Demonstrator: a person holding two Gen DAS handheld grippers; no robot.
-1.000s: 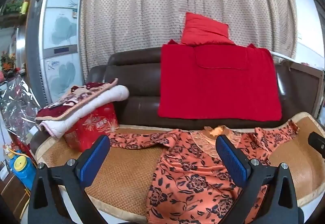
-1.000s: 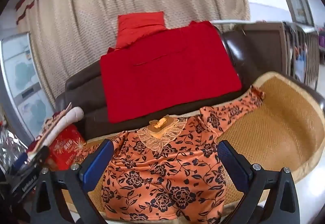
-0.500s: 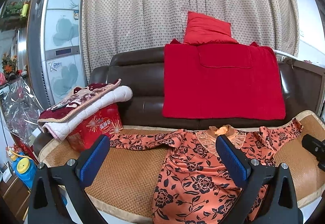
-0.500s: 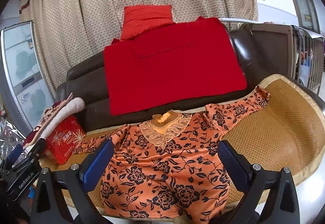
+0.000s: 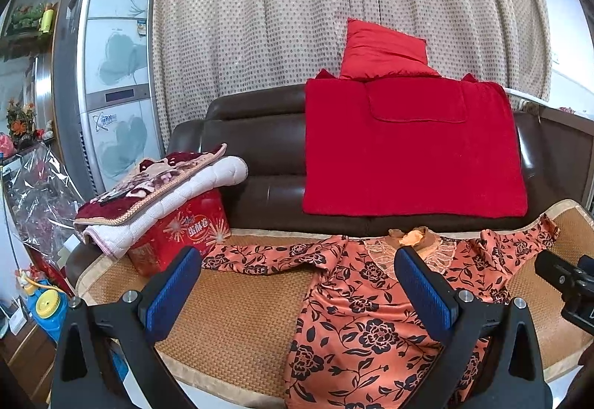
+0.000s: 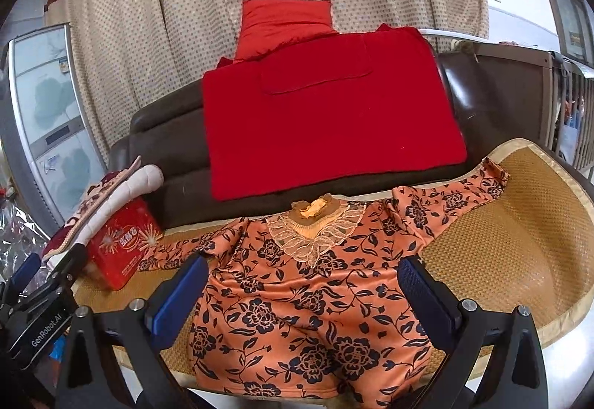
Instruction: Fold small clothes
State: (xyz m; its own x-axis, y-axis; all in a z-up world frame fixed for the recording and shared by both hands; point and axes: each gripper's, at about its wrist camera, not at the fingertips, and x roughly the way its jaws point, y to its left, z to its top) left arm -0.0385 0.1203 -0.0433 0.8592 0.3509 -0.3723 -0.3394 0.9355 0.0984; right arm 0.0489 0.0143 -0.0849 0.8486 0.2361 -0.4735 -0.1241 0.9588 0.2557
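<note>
An orange top with black flowers and a lace collar (image 6: 308, 282) lies spread flat on the woven mat of the sofa seat, both sleeves out sideways. It also shows in the left wrist view (image 5: 375, 301). My left gripper (image 5: 297, 286) is open and empty, held in front of the seat, left of the top's body. My right gripper (image 6: 302, 294) is open and empty, held in front of the top's lower half. Neither touches the cloth.
A red tin (image 5: 178, 234) with folded blankets (image 5: 159, 186) on it stands at the seat's left end. A red cloth (image 6: 326, 112) hangs over the brown sofa back, a red cushion (image 6: 286, 23) above it. The woven mat (image 6: 519, 223) is bare at the right.
Both grippers have drawn back and levelled a little, so the sofa sits lower and more centred in view. The top has not moved. Both grippers stay open.
</note>
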